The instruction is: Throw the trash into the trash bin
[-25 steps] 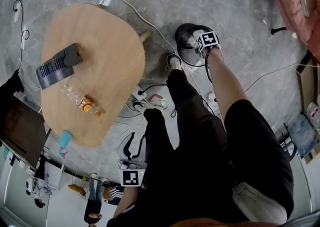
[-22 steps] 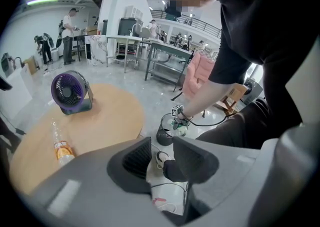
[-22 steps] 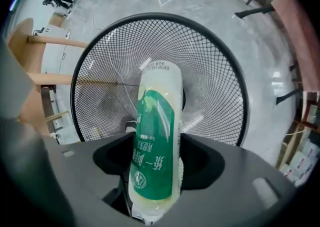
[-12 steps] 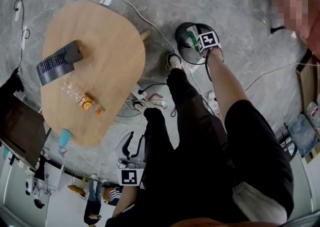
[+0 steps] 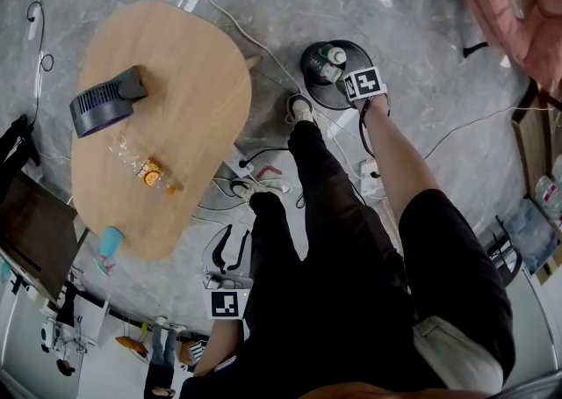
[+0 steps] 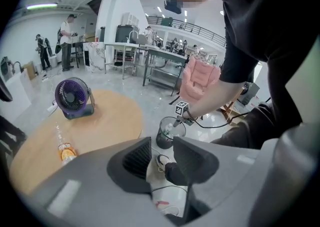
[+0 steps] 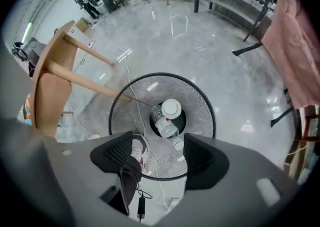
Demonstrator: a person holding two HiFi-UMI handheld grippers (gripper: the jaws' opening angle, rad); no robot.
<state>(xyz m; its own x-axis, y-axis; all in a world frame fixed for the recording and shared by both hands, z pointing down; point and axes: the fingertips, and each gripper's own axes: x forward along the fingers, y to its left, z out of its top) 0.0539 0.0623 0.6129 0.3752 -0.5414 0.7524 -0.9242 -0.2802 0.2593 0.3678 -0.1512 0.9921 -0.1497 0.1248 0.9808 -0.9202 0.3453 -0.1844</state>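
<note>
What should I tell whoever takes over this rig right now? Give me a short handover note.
Right gripper: above the trash bin; its jaws have just been opening, nothing between them.
Left gripper: open, empty.
Done: a clear bottle lies inside the bin.
Left: what looks like an orange-labelled bottle lies on the wooden table near the fan; probably the next piece to bin.
</note>
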